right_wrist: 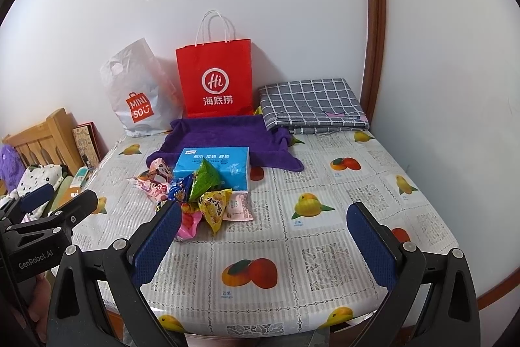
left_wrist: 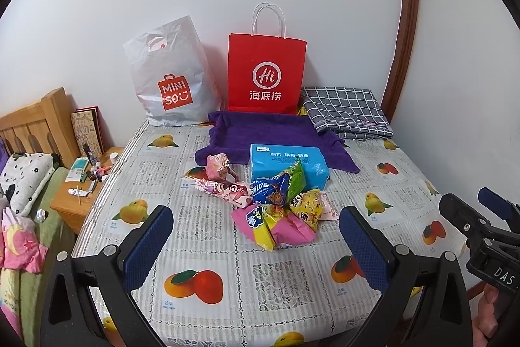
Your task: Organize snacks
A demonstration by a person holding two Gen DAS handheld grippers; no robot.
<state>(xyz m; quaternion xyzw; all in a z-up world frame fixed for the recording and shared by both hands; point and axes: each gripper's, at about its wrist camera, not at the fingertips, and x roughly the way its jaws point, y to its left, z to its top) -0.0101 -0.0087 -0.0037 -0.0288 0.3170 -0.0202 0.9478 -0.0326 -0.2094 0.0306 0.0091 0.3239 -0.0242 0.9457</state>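
On the table (left_wrist: 227,269), snack packets (left_wrist: 276,204) are lying heaped before a tissue box (left_wrist: 286,163). Both claws — left gripper (left_wrist: 256,246), right gripper (right_wrist: 265,243) — are hovering spread wide, grasping nothing.

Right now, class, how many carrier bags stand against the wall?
2: a red paper bag in the middle, and a white plastic bag to its left. None seems hidden.

Left gripper (left_wrist: 256,244): black angular frame carrying silver round screws, fingers (left_wrist: 148,244) wearing blue dimpled pads; white "GenRobot.AI" lettering showing on body in right wrist view. Right gripper (right_wrist: 263,246): matching black frame, blue textured pads, silver screws; white "DAS" letters showing on side.
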